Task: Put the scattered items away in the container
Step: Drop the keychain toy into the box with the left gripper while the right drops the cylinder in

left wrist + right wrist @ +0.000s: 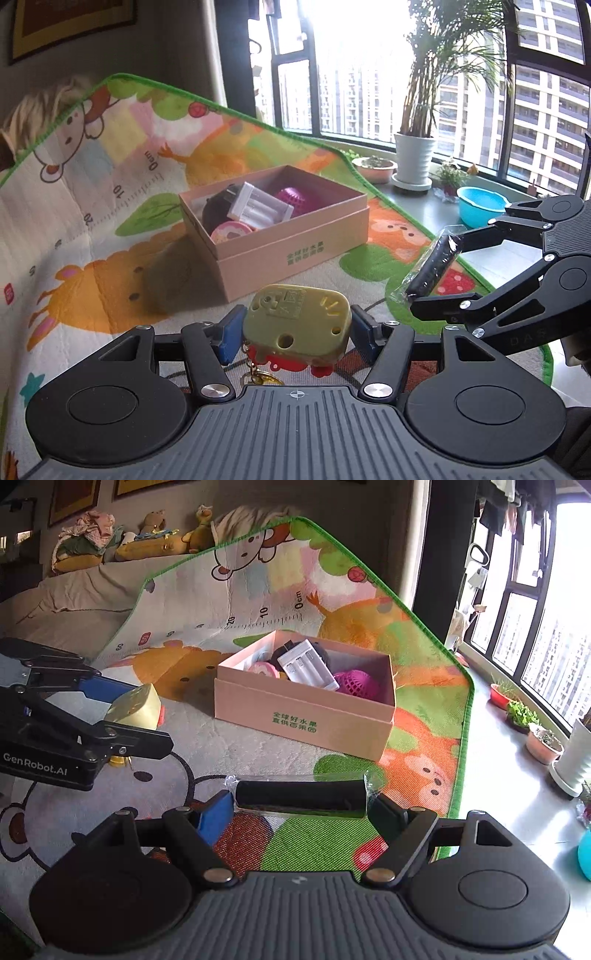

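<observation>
While both grippers carry something, neither load looks wholly safe. At bottom centre of the left wrist view, the left gripper (pixel 295 326) is closed on a yellow-green plastic tag (pixel 297 321), pinched at its two short ends between the blue pads; a red piece and a gold keyring (pixel 260 376) dangle beneath it, and I judge that the dangling part could catch on the box rim during lowering. At bottom centre of the right wrist view, the right gripper (pixel 301 805) is closed on a black bar in clear wrap (pixel 301 794), held end to end, so the slippery film might let it slide out or swivel. Both hands are near each other in front of the box, and a collision seems possible if they go in together. Further off, mid-frame, the pink cardboard box (pixel 306 716) sits on the cartoon play mat (pixel 258 746), already holding a white battery case (pixel 308 664), a magenta ball (pixel 354 681), a round pink tin (pixel 264 670) and something dark; crowding could leave new items perched on top. Readable writing: "GenRobot.AI" on the left gripper's body, green Chinese characters on the box front, and a ruler on the mat marked "0cm", 10, 20, 60.
</observation>
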Available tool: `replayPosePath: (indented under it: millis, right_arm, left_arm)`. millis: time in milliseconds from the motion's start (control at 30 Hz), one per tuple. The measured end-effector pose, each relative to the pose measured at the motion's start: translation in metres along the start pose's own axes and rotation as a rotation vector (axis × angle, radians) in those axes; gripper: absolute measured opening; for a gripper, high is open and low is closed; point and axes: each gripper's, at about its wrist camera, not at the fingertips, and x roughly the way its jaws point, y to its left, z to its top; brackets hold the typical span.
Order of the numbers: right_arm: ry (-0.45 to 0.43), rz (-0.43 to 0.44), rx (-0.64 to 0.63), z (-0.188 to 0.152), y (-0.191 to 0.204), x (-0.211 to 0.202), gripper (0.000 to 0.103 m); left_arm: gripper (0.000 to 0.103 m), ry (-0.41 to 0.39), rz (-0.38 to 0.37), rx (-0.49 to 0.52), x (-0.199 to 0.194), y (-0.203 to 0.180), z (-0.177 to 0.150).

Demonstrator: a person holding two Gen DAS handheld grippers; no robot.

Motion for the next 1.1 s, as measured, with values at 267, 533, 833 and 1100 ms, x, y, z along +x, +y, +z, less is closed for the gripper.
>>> replayPosePath:
  millis: [267, 533, 833, 1100]
  right_arm:
    - [-0.057, 0.025, 0.05, 0.044, -0.028, -0.023, 0.08]
    - [-0.128, 0.055, 0.185, 0.11, -0.074, 0.021, 0.08]
    - [-0.072, 0.126, 0.35, 0.14, -0.11, 0.111, 0.08]
    - [-0.02, 0.183, 0.418, 0.121, -0.126, 0.138, 0.093]
  left_arm:
    - [0.065, -0.115, 0.003, 0.013, -0.012, -0.004, 0.035]
    - [0.065, -0.178, 0.022, 0.025, 0.052, 0.011, 0.081]
    - [0.068, -0.174, 0.001, 0.034, 0.151, 0.026, 0.102]
    - [0.096, -0.167, 0.035, 0.09, 0.128, 0.036, 0.076]
